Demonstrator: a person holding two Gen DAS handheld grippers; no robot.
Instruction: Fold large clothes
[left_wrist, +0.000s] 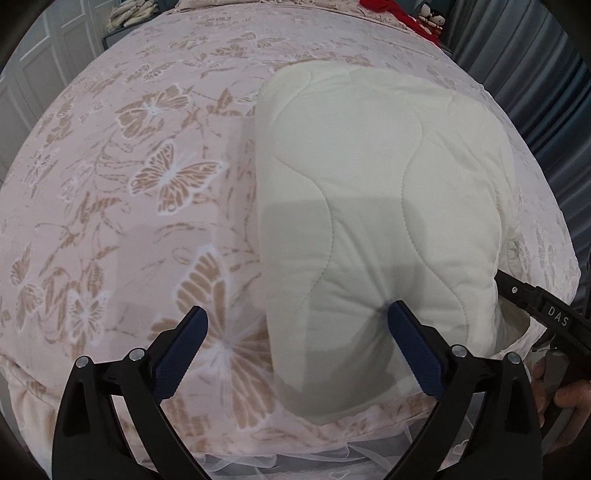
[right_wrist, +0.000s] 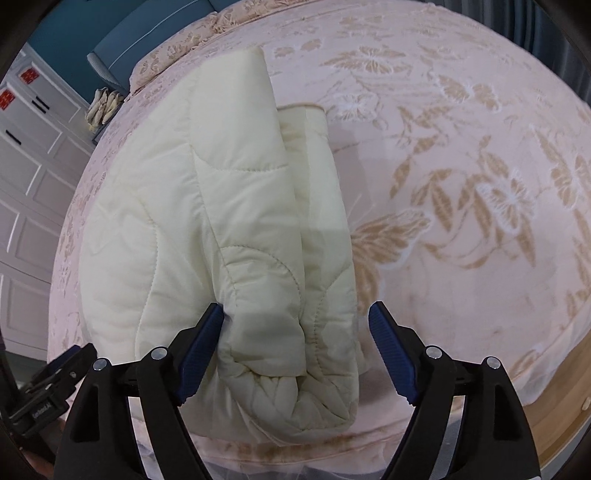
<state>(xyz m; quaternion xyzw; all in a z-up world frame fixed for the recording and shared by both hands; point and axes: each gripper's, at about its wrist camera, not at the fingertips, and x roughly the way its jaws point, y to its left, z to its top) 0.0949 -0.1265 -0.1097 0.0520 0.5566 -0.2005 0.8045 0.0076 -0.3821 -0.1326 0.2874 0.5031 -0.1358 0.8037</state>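
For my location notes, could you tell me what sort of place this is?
Most likely a bedroom: a bed with a butterfly-print bedspread, a cream quilted jacket folded on it, and white panelled wardrobe doors beside.

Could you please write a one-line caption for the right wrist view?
Open right gripper straddling the folded cream quilted jacket on a butterfly-print bedspread.

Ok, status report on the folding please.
Left gripper and right gripper open. Cream quilted jacket folded on bed. Nothing in the way.
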